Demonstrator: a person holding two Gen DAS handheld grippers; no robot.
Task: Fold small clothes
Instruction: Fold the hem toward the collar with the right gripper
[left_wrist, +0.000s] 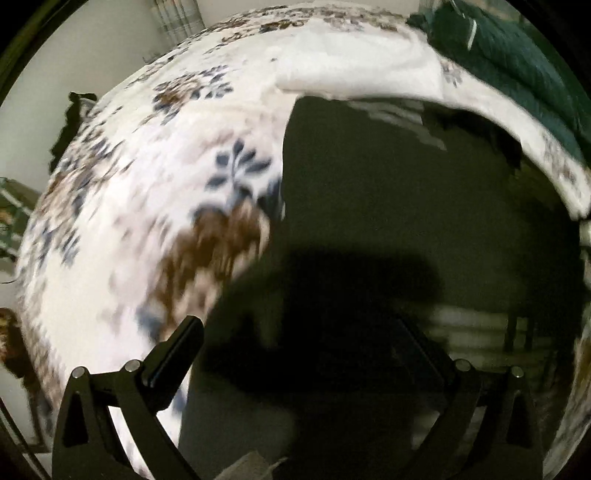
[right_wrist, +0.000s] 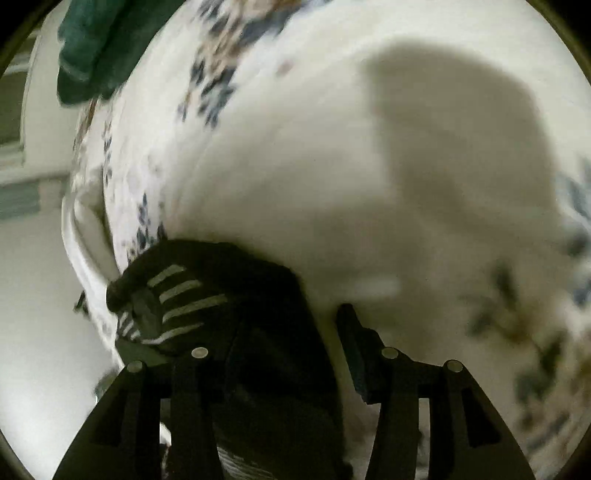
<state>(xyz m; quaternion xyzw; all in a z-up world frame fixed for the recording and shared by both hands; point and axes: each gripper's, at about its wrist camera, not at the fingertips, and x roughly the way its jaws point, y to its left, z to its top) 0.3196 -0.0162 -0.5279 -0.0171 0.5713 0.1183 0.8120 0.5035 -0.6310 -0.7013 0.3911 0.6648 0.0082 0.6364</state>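
A dark garment (left_wrist: 388, 221) with white stripes lies spread on a white bedsheet with a blue and brown flower print (left_wrist: 155, 192). My left gripper (left_wrist: 299, 332) stands open just above the garment's near left part; its right finger is lost against the dark cloth. In the right wrist view the same dark garment (right_wrist: 229, 295), stripes showing, lies bunched between my right gripper's fingers. The right gripper (right_wrist: 291, 325) is open, with the cloth against its left finger. Both views are blurred.
A folded white cloth (left_wrist: 354, 70) lies on the bed beyond the dark garment. A dark green cloth (left_wrist: 517, 62) sits at the far edge, also in the right wrist view (right_wrist: 99, 48). The bed's edge and a pale floor (right_wrist: 37, 295) are at the left.
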